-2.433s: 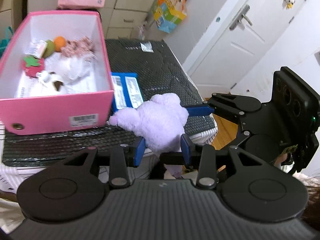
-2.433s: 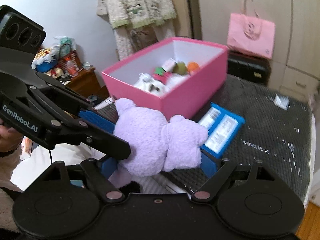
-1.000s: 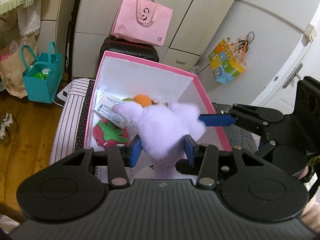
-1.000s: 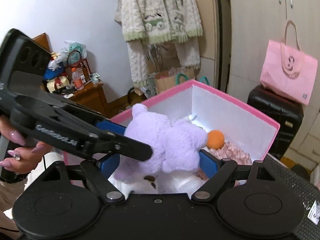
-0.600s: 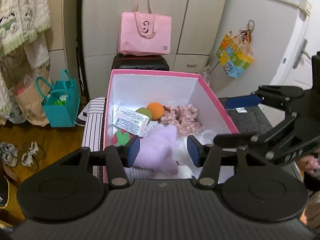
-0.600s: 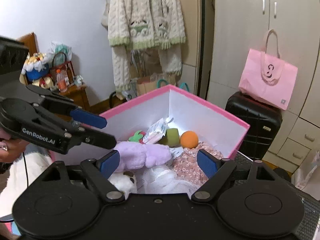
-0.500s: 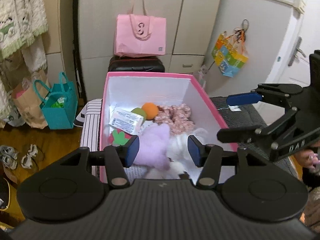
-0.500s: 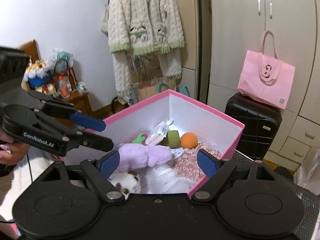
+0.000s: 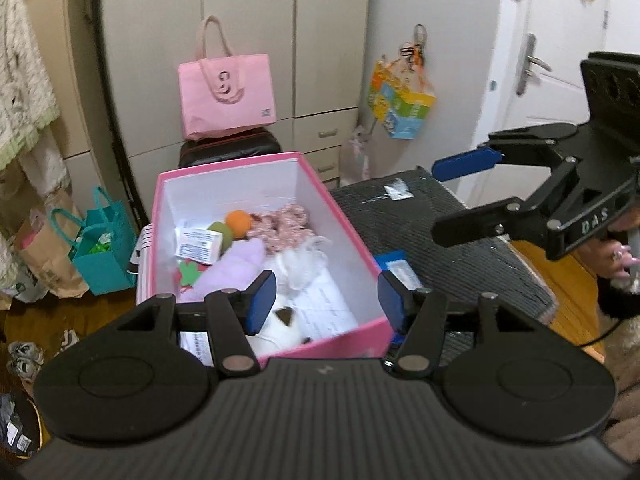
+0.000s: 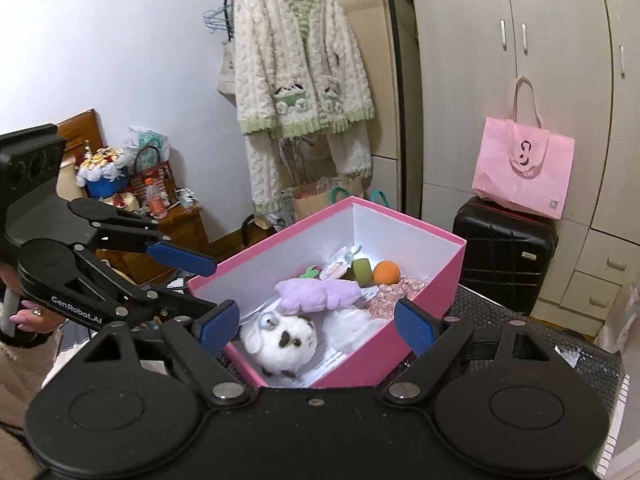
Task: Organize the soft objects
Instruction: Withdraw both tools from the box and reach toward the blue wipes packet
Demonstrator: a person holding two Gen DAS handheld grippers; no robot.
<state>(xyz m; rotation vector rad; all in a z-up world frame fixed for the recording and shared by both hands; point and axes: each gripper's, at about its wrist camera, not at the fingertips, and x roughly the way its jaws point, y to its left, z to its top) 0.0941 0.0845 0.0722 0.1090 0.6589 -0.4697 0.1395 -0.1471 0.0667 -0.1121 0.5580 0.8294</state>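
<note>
both tongs hang spread wide and empty above a pink box (image 10: 420, 322): the left gripper (image 9: 326, 298) and the right gripper (image 10: 318, 330). ahead of both sets of tips, inside the box, the purple plush (image 10: 318, 294) lies beside a white spotted plush (image 10: 280, 344) and an orange ball (image 10: 386, 272).

One pink box (image 10: 420, 308), two plush toys (image 10: 318, 294)

Pink box (image 9: 362, 245) on dark mat (image 9: 404, 220), holding purple plush (image 9: 236, 266), orange ball (image 9: 239, 218), floral cloth (image 9: 286, 222). Left gripper (image 9: 326, 295) spread wide above it, gripping nothing; right gripper (image 9: 466, 192) parted alongside.
</note>
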